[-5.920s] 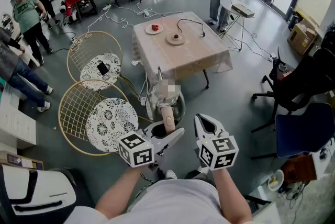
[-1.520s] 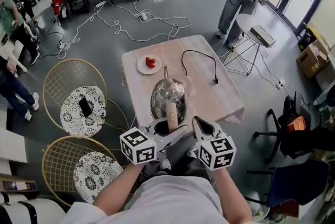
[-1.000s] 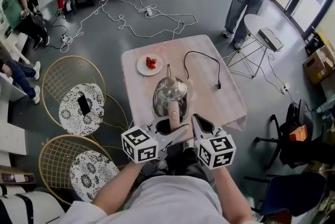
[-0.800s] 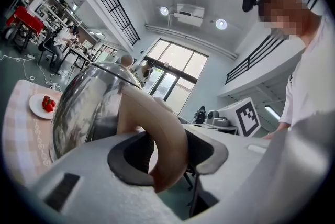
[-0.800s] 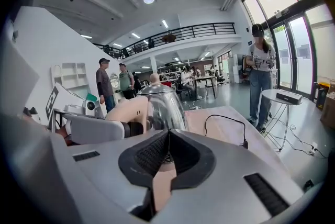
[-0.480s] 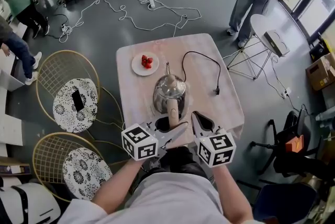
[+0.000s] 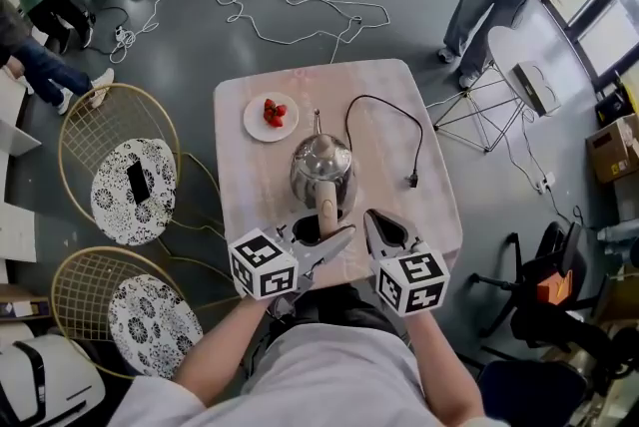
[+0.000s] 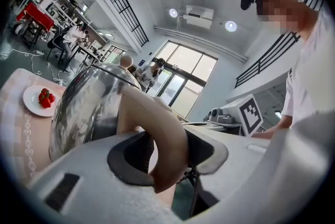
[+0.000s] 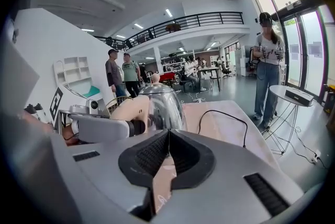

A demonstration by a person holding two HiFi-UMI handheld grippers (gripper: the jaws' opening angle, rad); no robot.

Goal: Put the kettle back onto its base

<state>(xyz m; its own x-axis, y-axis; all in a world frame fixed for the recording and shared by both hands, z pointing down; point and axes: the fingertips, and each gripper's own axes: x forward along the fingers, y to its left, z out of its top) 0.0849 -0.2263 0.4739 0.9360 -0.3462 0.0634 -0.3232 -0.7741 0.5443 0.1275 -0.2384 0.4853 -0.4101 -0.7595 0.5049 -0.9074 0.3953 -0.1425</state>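
Polished steel with a beige handle (image 7: 325,199), the kettle (image 7: 320,168) sits over the middle of the pale pink bench (image 7: 250,178), its long axis running near to far: spout away, handle toward the person. The left gripper (image 7: 322,235) has its jaws clamped across that handle, so the kettle's body lies just far of them. The right gripper (image 7: 372,221) hangs just right of the handle, jaws pressed together on nothing. The base cannot be seen; the black cord (image 7: 379,98) loops in from the right and vanishes beside the kettle, so the base is probably straight beneath it. Whether the kettle is seated or held above cannot be told.
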